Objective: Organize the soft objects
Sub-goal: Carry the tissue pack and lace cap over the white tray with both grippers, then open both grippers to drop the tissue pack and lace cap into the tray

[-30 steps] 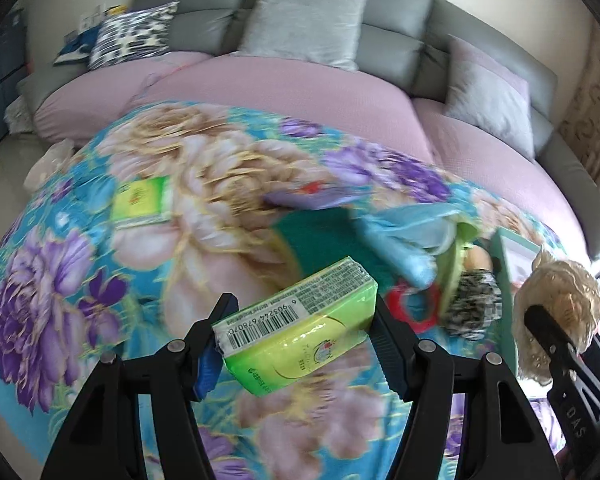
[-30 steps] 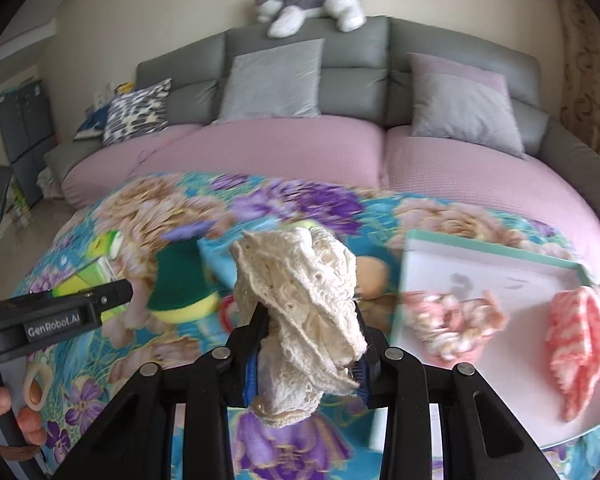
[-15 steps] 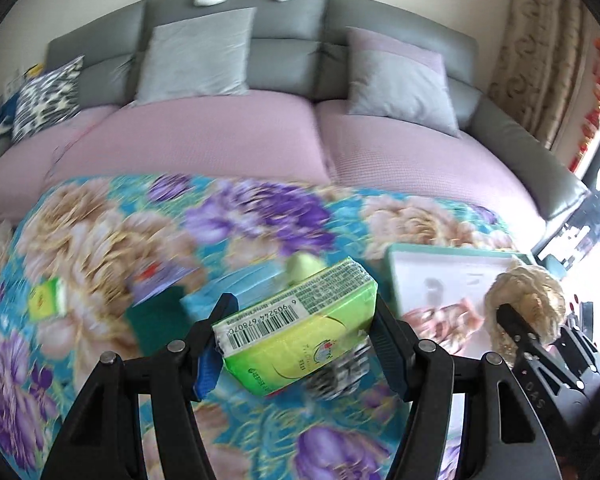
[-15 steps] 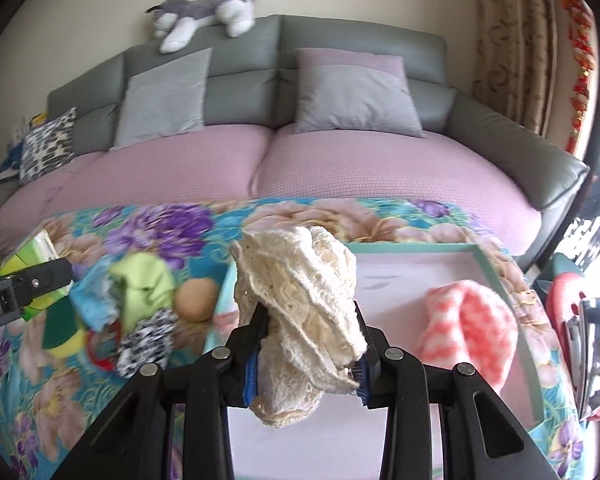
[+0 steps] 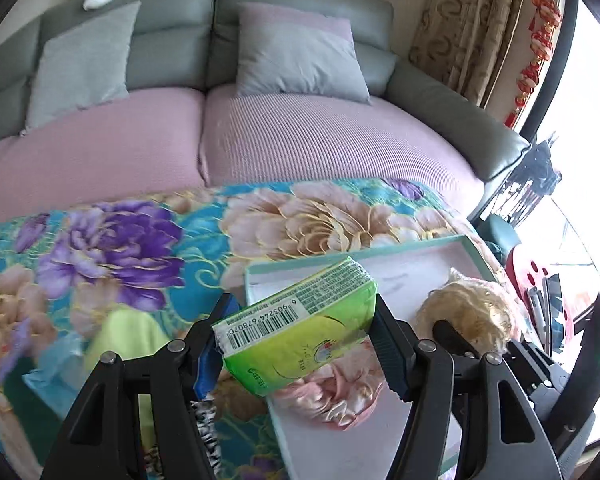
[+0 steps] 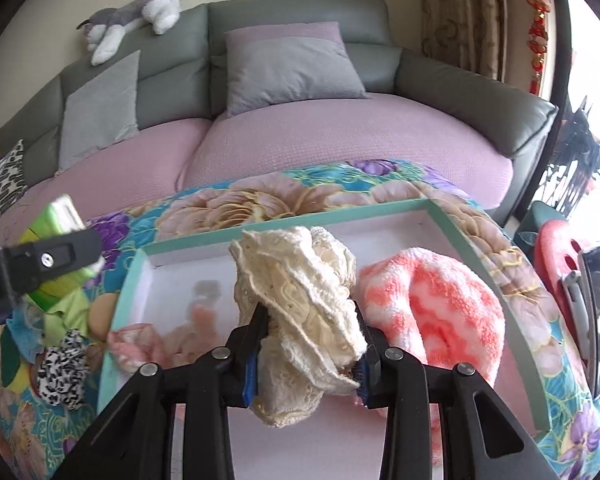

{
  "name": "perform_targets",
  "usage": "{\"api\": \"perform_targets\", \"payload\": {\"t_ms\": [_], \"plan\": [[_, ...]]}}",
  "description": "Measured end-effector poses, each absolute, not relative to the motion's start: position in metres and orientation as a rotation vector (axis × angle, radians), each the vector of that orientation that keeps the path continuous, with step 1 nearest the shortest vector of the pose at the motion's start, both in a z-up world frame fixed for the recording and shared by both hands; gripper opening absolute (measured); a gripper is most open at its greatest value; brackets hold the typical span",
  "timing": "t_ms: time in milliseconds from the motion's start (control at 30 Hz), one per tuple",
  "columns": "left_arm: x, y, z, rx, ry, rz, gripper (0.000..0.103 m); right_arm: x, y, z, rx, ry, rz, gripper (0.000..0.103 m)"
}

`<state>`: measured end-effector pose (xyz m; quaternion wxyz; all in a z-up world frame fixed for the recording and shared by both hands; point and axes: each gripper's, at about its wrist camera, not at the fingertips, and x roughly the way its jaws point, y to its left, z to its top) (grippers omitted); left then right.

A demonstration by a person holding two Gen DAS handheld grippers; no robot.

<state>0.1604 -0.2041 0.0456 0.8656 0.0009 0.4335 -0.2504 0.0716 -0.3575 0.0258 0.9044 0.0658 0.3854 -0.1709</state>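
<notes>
With the left gripper clamped on a green tissue pack at frame centre and the right gripper pinching a cream lace cloth above the teal-rimmed tray, each load should probably be lowered onto bare tray floor, clear of the coral towel, before release.

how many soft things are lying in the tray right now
2 lying in the tray: a pink crumpled cloth at its left end and a coral-and-white towel at its right. The right claw's cream lace bundle partly blocks the middle, so more may be hidden.
</notes>
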Motion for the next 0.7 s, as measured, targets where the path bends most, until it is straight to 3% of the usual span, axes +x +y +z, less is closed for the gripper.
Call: {"api": "perform_targets", "payload": {"t_ms": [467,600,700], "plan": [[0.176,-0.246,0.015,0.047,0.960,-0.532,0.068,0.063,-0.383,0.028,0.160,0.809,-0.429,0.039],[0.172,-0.249,0.015,0.055,0.948,-0.522,0.086,0.064,-0.381,0.030,0.148,0.812,-0.430,0.057],[0.169,-0.247,0.017,0.048,0.954,-0.517,0.086,0.064,-0.379,0.031,0.140,0.810,-0.424,0.058]]}}
